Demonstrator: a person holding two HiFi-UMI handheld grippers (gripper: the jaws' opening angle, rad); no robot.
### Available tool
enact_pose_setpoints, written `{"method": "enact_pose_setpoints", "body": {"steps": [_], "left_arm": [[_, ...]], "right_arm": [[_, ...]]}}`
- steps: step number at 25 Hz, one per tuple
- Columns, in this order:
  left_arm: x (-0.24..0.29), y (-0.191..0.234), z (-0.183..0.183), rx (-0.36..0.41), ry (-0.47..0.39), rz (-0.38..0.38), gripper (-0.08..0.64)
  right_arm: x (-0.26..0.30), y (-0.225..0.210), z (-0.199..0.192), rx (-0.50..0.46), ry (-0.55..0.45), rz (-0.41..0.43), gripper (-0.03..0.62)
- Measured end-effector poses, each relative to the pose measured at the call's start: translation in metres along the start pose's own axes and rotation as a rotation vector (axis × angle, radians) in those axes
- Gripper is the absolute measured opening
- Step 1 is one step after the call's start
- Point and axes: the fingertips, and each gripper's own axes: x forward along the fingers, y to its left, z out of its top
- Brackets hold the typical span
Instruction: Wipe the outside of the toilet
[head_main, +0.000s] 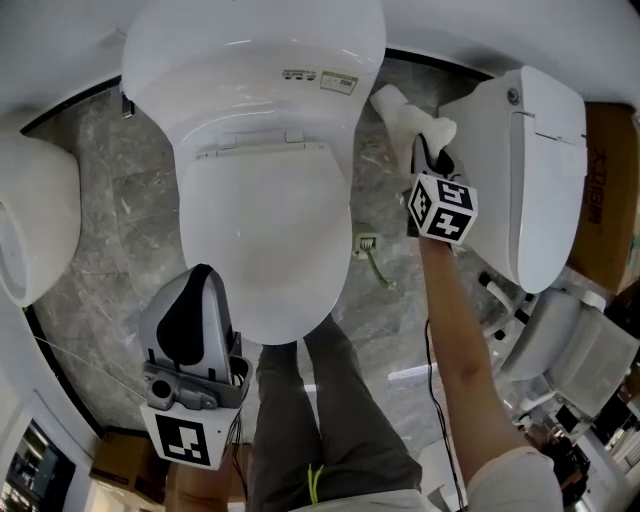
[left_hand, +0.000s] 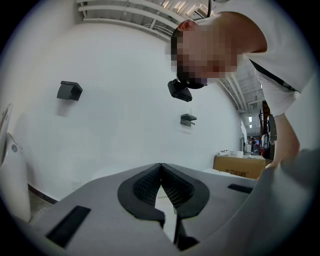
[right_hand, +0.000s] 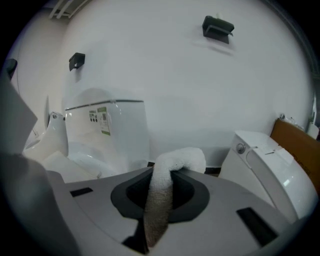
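A white toilet with its lid down fills the middle of the head view; it appears again at the left as the toilet in the right gripper view. My right gripper hangs to the right of its tank, shut on a white cloth, and does not touch the toilet. That cloth curls up out of the shut jaws. My left gripper is held low by the bowl's front left, tilted upward. Its jaws meet with nothing between them at the left gripper.
A second white toilet stands close on the right, and a white fixture on the left. The floor is grey marble with a small drain. A cardboard box is at far right. A person's legs stand before the bowl.
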Motion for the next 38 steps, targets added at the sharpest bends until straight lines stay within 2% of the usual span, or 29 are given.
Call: {"method": "enact_pose_setpoints", "body": {"steps": [4,7,12,16,20,25,29,33,38], "left_arm": [[-0.019,-0.005,0.05,-0.014,-0.038,-0.002,0.017],[-0.039,-0.005,0.085,-0.022,-0.067,0.001,0.017],[-0.076,0.013,0.123,-0.035,-0.107,0.045,0.017],[-0.108,0.037,0.134,-0.04,-0.102,0.093,0.017],[-0.134,0.066,0.13,-0.011,-0.087,0.13,0.017],[-0.154,0.103,0.107,-0.007,-0.059,0.19,0.017],[-0.16,0.127,0.093,-0.01,-0.045,0.226,0.017],[-0.159,0.145,0.084,-0.018,-0.047,0.242,0.017],[-0.15,0.162,0.071,-0.03,-0.046,0.257,0.017]], "right_arm": [[-0.079,0.0,0.039,-0.011,-0.05,-0.006,0.071],[-0.136,0.023,0.067,-0.002,-0.076,0.019,0.071],[-0.208,0.104,0.118,-0.074,-0.146,0.141,0.071],[-0.233,0.176,0.164,-0.14,-0.224,0.285,0.071],[-0.226,0.245,0.192,-0.181,-0.292,0.418,0.071],[-0.199,0.321,0.194,-0.255,-0.318,0.53,0.071],[-0.176,0.369,0.186,-0.262,-0.319,0.599,0.071],[-0.15,0.416,0.179,-0.308,-0.319,0.67,0.071],[-0.107,0.456,0.169,-0.334,-0.299,0.718,0.071]]}}
